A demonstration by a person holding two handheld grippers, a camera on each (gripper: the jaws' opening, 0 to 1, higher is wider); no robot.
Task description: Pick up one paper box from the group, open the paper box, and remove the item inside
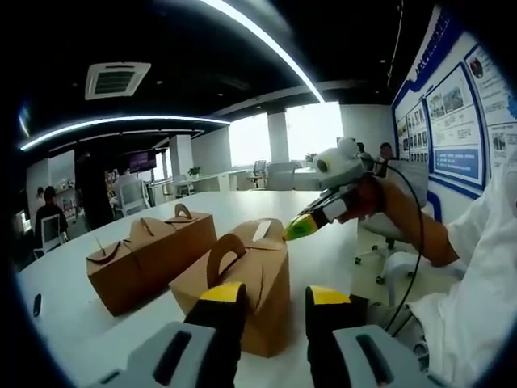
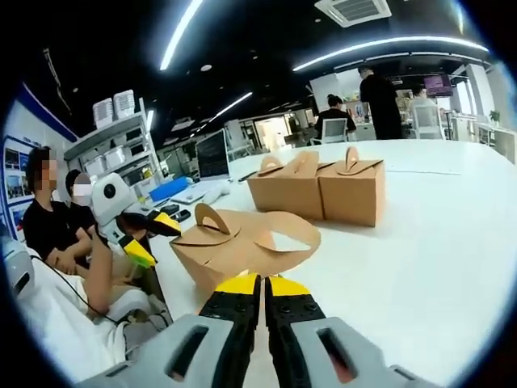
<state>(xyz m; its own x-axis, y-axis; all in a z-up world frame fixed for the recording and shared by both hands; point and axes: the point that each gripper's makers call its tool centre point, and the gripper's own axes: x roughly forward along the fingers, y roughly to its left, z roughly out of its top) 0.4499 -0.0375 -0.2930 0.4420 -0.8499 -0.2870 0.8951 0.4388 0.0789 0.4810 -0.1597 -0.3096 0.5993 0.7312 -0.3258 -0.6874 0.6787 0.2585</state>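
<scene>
Kraft paper box point(image 1: 242, 283) with looped handle, standing on white table point(image 1: 323, 259) just ahead of the left gripper point(image 1: 273, 297); that gripper's yellow-tipped jaws stand apart, the box's near corner sitting between and just beyond them, contact not clear. Right gripper point(image 2: 263, 284): jaws drawn together, tips touching or nearly so, pressed at the near edge of the same box point(image 2: 238, 246), whose top flaps are spread and whose handle strips curl outward; whether a flap is pinched between the tips cannot be told. Contents of box not visible. Right gripper seen in the left gripper view point(image 1: 303, 226), coming in from the right above the box's top, held by a hand in a white sleeve. Left gripper seen in the right gripper view point(image 2: 149, 238), to the left of the box. Two further paper boxes point(image 1: 145, 255), closed, side by side and touching, beyond the open one on the table. Office room behind, with seated and standing people, chairs, ceiling light strips.
</scene>
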